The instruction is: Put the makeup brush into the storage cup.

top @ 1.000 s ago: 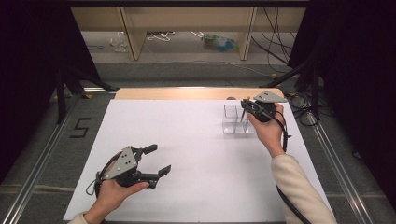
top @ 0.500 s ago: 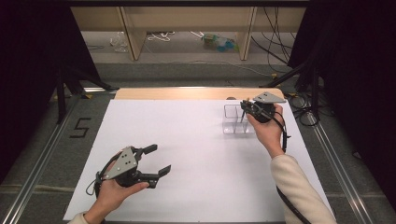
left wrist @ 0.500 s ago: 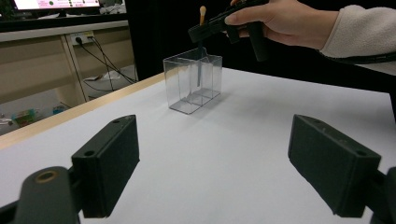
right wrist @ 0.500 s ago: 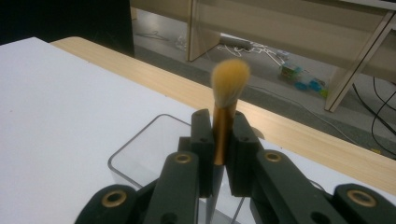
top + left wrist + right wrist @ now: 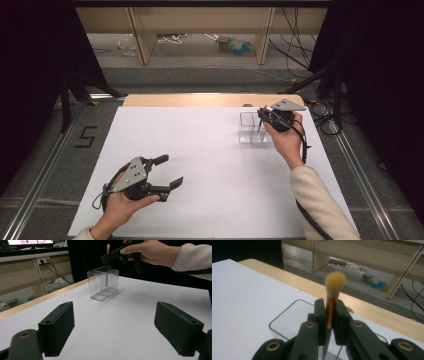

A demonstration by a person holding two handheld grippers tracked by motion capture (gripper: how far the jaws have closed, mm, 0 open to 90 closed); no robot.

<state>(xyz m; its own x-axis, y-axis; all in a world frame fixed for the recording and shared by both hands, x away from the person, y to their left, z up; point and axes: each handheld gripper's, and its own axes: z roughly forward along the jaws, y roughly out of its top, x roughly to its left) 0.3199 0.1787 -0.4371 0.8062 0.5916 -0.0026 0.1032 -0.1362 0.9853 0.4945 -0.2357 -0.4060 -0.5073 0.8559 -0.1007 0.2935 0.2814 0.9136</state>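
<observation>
A clear plastic box with compartments stands on the white sheet at the far right. My right gripper hovers just over it, shut on a makeup brush with tan bristles pointing up. The brush's handle reaches down into the box, seen through its wall; the bristles stick up above the right gripper. From above, the box rim lies right under the right gripper. My left gripper rests near the front left, open and holding nothing; its wide-apart pads face the box.
The white sheet covers the table, with a wooden strip at its far edge. Metal rails run along both sides. Shelf legs and loose cables lie on the floor beyond.
</observation>
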